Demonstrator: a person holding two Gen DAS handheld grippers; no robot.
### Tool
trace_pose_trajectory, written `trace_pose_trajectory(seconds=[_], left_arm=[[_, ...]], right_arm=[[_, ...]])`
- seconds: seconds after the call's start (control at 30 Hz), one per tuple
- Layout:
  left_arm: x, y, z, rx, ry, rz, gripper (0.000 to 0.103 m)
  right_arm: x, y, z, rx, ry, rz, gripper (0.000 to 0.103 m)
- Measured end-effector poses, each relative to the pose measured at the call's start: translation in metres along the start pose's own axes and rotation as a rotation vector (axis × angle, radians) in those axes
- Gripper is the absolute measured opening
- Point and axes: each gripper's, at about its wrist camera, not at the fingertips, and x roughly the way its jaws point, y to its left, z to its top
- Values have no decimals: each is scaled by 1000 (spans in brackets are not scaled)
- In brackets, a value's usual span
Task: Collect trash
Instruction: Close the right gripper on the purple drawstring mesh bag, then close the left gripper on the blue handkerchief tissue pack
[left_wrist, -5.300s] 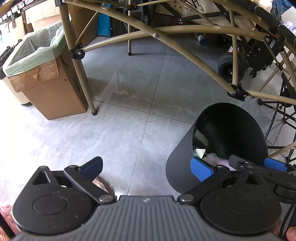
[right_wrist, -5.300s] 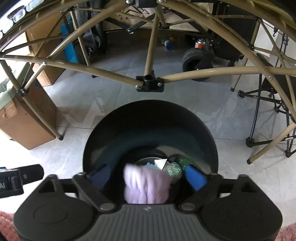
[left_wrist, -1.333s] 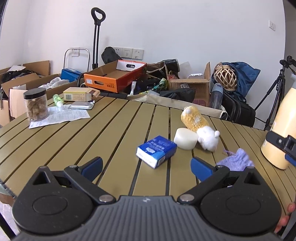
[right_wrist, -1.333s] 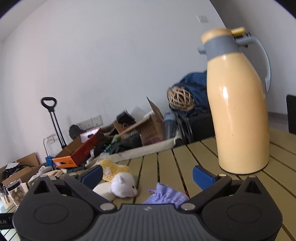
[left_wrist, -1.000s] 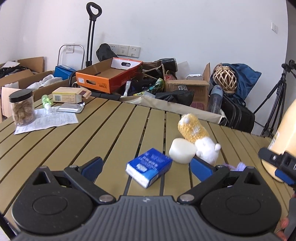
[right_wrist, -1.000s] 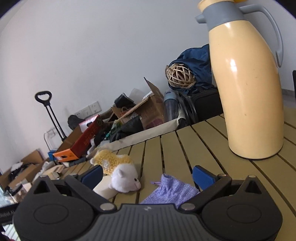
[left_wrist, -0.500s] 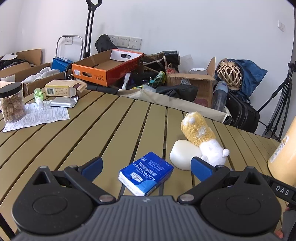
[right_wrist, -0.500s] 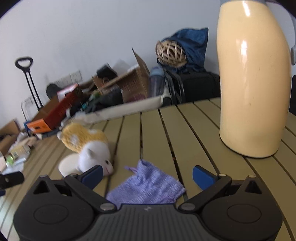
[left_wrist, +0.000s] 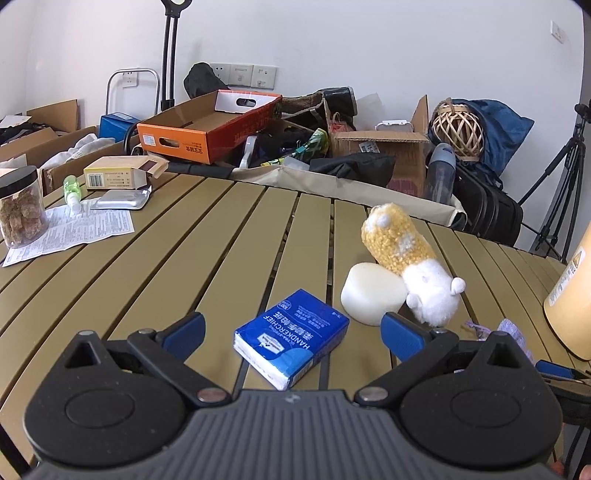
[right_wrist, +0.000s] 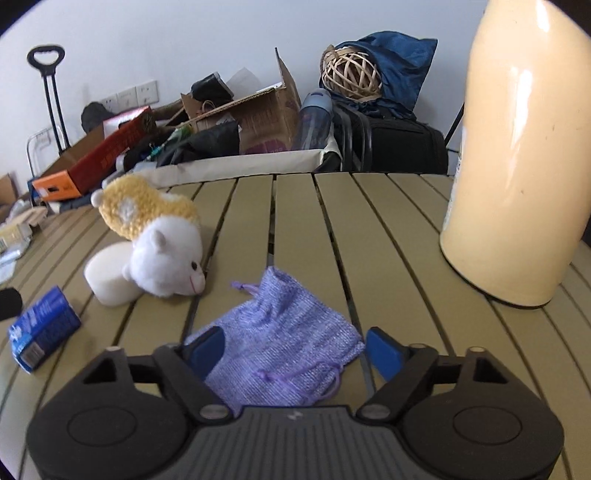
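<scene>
A blue handkerchief pack (left_wrist: 291, 338) lies on the slatted table between the open jaws of my left gripper (left_wrist: 291, 334); it also shows at the left of the right wrist view (right_wrist: 42, 338). A lilac drawstring pouch (right_wrist: 277, 339) lies flat between the open jaws of my right gripper (right_wrist: 295, 349); its edge shows in the left wrist view (left_wrist: 511, 332). A white foam block (left_wrist: 369, 293) and a yellow-white plush toy (left_wrist: 406, 258) lie together just beyond the pack, also seen in the right wrist view (right_wrist: 159, 225).
A tall cream thermos (right_wrist: 517, 155) stands at the right of the table. A jar (left_wrist: 20, 206), a leaflet (left_wrist: 74, 229), a foil pack (left_wrist: 120, 199) and a small box (left_wrist: 118, 173) lie at the far left. Boxes and bags clutter the floor behind the table.
Both grippers have left the black bin under the table, come up to the tabletop and moved in low. The left now frames the blue pack, the right the lilac pouch.
</scene>
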Motion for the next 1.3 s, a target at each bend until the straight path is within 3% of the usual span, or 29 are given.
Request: trace_pose_trajectory(seconds=[0.53, 0.77, 1.03, 1.3], left_arm=[[9, 2, -1, 3, 21, 20, 103], [11, 7, 0, 3, 14, 34, 103], [22, 16, 2, -2, 33, 46, 103], [38, 10, -2, 16, 72, 27, 103]], right_arm=[[-6, 12, -9, -77, -32, 36, 24], [-18, -1, -8, 34, -104, 99, 14], [-43, -41, -6, 260, -270, 158, 14], [-60, -80, -6, 416, -357, 167, 14]])
